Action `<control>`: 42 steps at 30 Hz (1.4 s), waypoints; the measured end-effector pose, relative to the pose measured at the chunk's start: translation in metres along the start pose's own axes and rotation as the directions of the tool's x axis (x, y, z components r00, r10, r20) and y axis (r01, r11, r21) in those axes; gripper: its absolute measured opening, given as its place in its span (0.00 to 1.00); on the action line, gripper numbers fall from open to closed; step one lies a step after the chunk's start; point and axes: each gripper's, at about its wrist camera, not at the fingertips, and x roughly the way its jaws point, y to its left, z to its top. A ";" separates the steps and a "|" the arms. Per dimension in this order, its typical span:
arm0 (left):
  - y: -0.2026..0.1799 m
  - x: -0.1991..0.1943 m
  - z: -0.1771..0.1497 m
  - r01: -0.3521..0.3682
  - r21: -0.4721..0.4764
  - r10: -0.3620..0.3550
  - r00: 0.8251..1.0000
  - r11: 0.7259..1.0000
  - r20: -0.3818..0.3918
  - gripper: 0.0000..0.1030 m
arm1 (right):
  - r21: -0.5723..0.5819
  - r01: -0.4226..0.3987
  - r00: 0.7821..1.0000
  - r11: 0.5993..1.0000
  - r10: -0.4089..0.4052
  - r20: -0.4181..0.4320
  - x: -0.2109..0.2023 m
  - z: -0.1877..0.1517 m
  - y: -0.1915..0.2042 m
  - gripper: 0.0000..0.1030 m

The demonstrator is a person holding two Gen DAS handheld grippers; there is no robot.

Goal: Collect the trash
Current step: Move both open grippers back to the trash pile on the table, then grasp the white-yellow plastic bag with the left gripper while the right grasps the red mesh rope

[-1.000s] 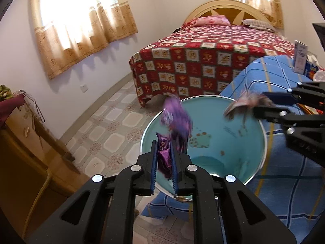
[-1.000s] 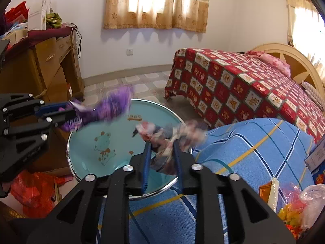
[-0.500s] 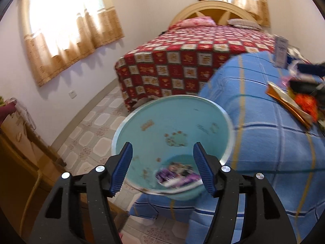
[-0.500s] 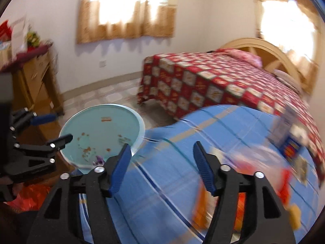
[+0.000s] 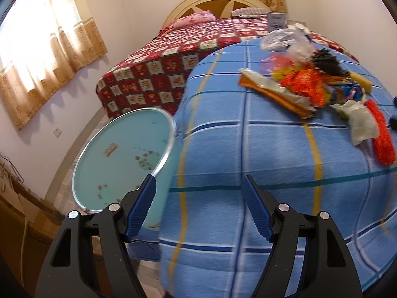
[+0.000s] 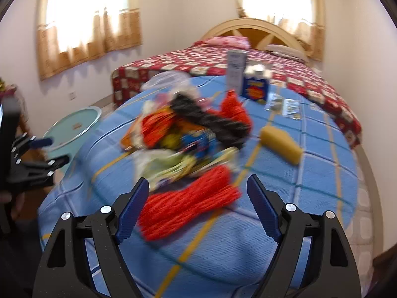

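Both tools are empty, jaws opening wide. My left tool (image 5: 198, 207) hovers over the blue blanket (image 5: 248, 149), bin (image 5: 119, 154) at its left. My right tool (image 6: 198, 204) faces the trash pile (image 6: 188, 136) just ahead.

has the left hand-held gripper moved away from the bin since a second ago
Yes. The left hand-held gripper has swung right: the bin, centred ahead before, now sits left, with the blue blanket ahead. Its jaws are opening, empty.
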 end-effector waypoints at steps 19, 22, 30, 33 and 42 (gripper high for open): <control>-0.055 -0.038 0.043 0.119 0.008 -0.119 0.987 0.993 0.112 0.73 | 0.164 0.153 0.988 0.974 -0.154 -0.008 -0.016 -0.030 -0.083 0.83; -0.072 -0.042 0.052 0.155 0.014 -0.155 0.980 0.988 0.127 0.73 | 0.225 0.175 0.984 0.958 -0.181 0.004 -0.024 -0.036 -0.100 0.83; -0.127 -0.016 0.056 0.221 0.064 -0.225 0.973 0.973 0.054 0.71 | 0.289 0.212 0.974 0.933 -0.224 0.008 -0.029 -0.048 -0.119 0.84; -0.131 -0.007 0.054 0.262 0.069 -0.263 0.965 0.963 0.010 0.46 | 0.281 0.199 0.978 0.939 -0.210 0.007 -0.024 -0.050 -0.115 0.84; -0.114 -0.023 0.052 0.316 0.102 -0.320 0.947 0.943 0.027 0.22 | 0.268 0.168 0.984 0.949 -0.176 0.007 -0.018 -0.049 -0.102 0.84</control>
